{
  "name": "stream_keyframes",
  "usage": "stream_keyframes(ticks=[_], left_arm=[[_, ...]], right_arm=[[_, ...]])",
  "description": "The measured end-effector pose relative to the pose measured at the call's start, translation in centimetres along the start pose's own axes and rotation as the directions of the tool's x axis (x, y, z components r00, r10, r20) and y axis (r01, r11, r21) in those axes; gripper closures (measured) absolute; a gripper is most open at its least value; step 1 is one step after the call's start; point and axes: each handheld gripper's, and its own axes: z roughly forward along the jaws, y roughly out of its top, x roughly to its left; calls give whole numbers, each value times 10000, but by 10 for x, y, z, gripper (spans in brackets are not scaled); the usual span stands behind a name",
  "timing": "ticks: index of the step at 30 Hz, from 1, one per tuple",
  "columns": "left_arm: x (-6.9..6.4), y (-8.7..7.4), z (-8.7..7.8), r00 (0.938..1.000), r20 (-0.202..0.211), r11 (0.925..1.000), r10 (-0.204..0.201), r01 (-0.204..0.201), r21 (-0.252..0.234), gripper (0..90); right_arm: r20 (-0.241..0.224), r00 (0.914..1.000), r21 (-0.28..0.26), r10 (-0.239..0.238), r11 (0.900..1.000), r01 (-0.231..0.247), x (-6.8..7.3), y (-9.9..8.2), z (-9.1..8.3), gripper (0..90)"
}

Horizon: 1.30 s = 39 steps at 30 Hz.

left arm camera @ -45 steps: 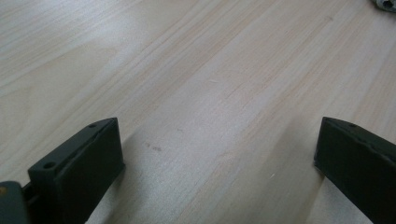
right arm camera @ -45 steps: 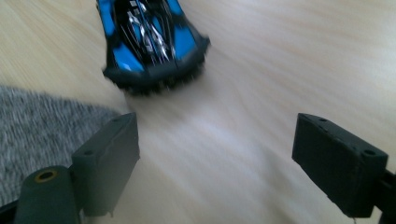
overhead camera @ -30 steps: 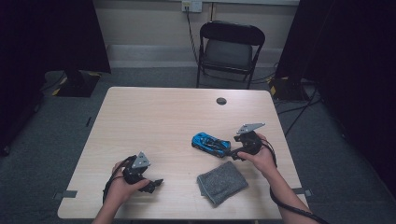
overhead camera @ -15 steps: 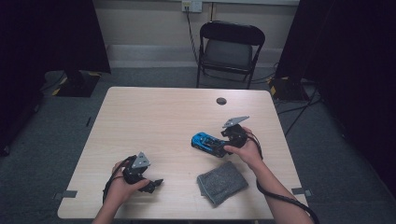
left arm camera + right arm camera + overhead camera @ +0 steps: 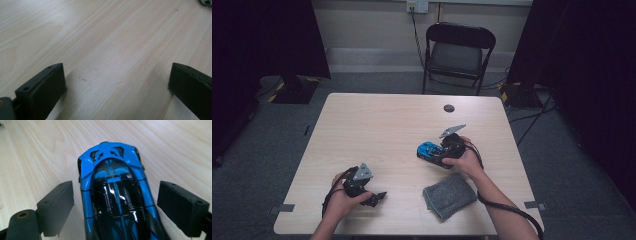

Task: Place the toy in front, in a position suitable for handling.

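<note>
A blue and black toy car [image 5: 428, 150] [image 5: 115, 192] lies on the wooden table [image 5: 387, 125], right of centre. My right gripper [image 5: 435, 156] [image 5: 116, 205] is open and straddles the car, one jaw on each side with a gap to its body. Near the table's front left my left gripper [image 5: 379, 197] [image 5: 116, 85] rests low over bare wood, open, with nothing between its jaws.
A folded grey cloth [image 5: 449, 195] lies near the front edge, just in front of my right hand. A small dark round object [image 5: 449, 108] sits near the far edge. A black folding chair [image 5: 457, 52] stands behind the table.
My right gripper has moved left from beside the car until its jaws straddle it. The car and my left gripper have stayed in place.
</note>
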Motion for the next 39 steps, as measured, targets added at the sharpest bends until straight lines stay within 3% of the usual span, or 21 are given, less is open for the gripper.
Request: stream_keyframes(ticks=[10,13,15,18,25,30,34,39], left_arm=[[0,0,0,10000,1,10000,0,0,1,5],[0,0,0,10000,0,10000,2,-2,0,5],[0,0,0,10000,-1,10000,4,-4,0,5],[0,0,0,10000,2,10000,2,-2,1,5],[0,0,0,10000,0,10000,0,0,-1,5],[0,0,0,10000,1,10000,2,-2,2,5],[0,0,0,10000,0,10000,3,-3,3,5],[0,0,0,10000,1,10000,2,-2,4,5]], right_arm=[[116,9999,178,-12,9998,10,3,-2,6,134],[313,9988,277,-367,9990,358,4,-2,6,135],[237,9995,223,-221,9995,215,3,-3,5,136],[310,9987,436,-403,9983,390,2,-5,5,138],[392,9987,301,-337,9990,326,-1,-11,3,156],[606,9960,360,-661,9973,640,0,-12,5,167],[611,9961,165,-635,9979,626,2,-13,4,215],[581,9963,546,-638,9967,606,4,-8,3,250]])
